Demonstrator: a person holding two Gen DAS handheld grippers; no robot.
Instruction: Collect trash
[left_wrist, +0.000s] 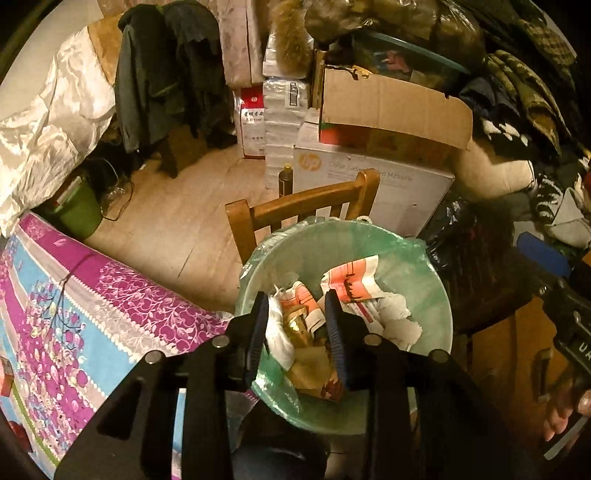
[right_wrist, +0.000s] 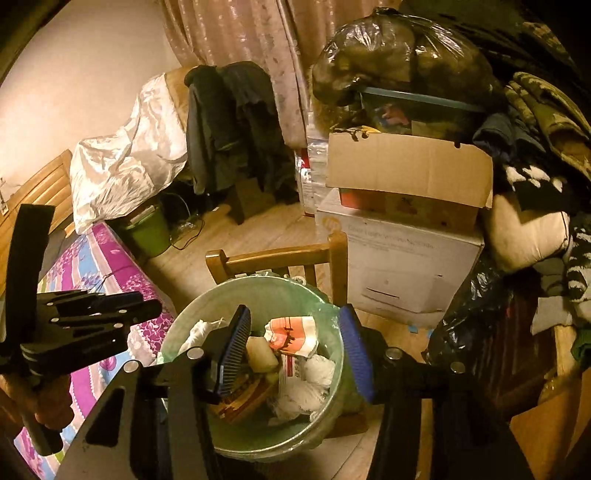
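Note:
A round bin lined with a green bag (left_wrist: 424, 295) (right_wrist: 177, 332) stands on the floor in front of a wooden chair. It holds crumpled white tissues (left_wrist: 395, 314) (right_wrist: 317, 369), a red and white printed wrapper (left_wrist: 351, 280) (right_wrist: 291, 332), brown paper (left_wrist: 310, 365) and a pale block (right_wrist: 260, 354). My left gripper (left_wrist: 297, 325) hovers over the bin, open and empty; it also shows in the right wrist view (right_wrist: 147, 301). My right gripper (right_wrist: 295, 343) hovers over the bin, open wide and empty; it also shows at the right edge of the left wrist view (left_wrist: 543, 258).
A wooden chair (left_wrist: 303, 206) (right_wrist: 277, 258) stands behind the bin. A bed with a purple floral cover (left_wrist: 74, 314) (right_wrist: 103, 258) is to the left. A white printer box (left_wrist: 369, 177) (right_wrist: 399, 273), cardboard box (left_wrist: 391, 103), piled clothes and a green bucket (left_wrist: 77, 214) crowd the room.

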